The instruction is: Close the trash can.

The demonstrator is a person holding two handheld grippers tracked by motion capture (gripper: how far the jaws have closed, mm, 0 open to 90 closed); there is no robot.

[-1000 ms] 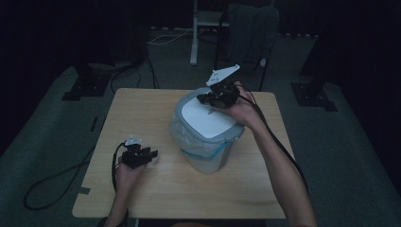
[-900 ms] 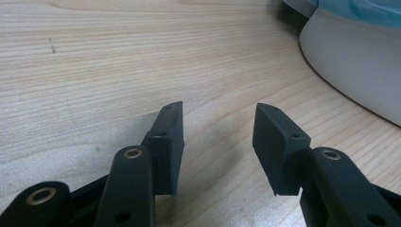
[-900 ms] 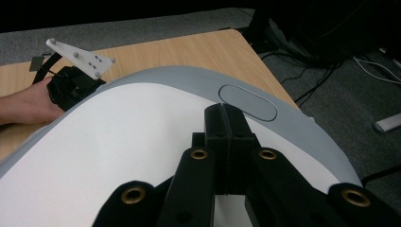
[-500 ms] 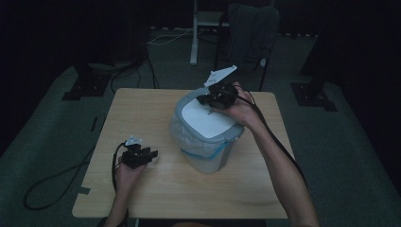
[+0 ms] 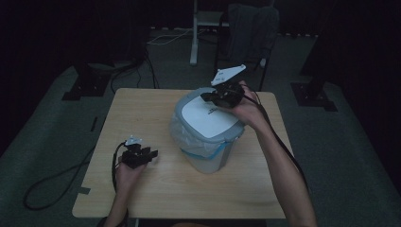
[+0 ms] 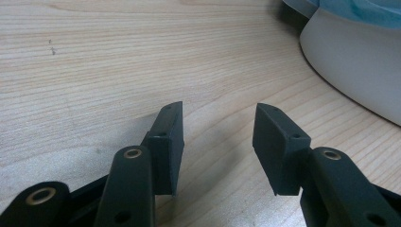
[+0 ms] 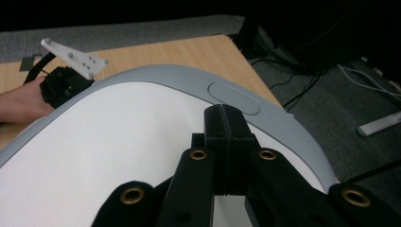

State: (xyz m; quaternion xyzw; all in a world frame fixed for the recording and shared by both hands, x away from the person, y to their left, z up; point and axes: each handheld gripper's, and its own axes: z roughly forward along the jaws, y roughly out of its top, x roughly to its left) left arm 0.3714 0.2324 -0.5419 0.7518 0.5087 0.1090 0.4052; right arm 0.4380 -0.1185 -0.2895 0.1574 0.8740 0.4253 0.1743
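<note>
Item one, my right gripper [image 5: 211,98]: one unit, held in my right hand [image 5: 241,109] with the forearm reaching up across the table's right side, the tool poised over the far part of the bin's lid [image 5: 210,118], its grey three-cornered plate tilted up behind. In the right gripper view its two black jaws are pressed flat together with nothing between them, tips just short of the oval press pad [image 7: 234,98] in the lid's grey rim; I cannot tell whether they touch the lid. Item two, my left gripper [image 5: 152,153]: one unit, in my left hand [image 5: 126,168], resting low on the table [image 5: 142,113] near its front left, pointed toward the bin. Its jaws stand parted, holding nothing, bare wood showing between the pads [image 6: 166,142]. Item three, bin [image 5: 208,151]: one, pale grey with a white lid and a blue-edged liner folded under the rim, standing upright near the table's middle, well apart from my left gripper. Item four, table: one, light wood. Count: two grippers, two hands, one bin, one lid.
</note>
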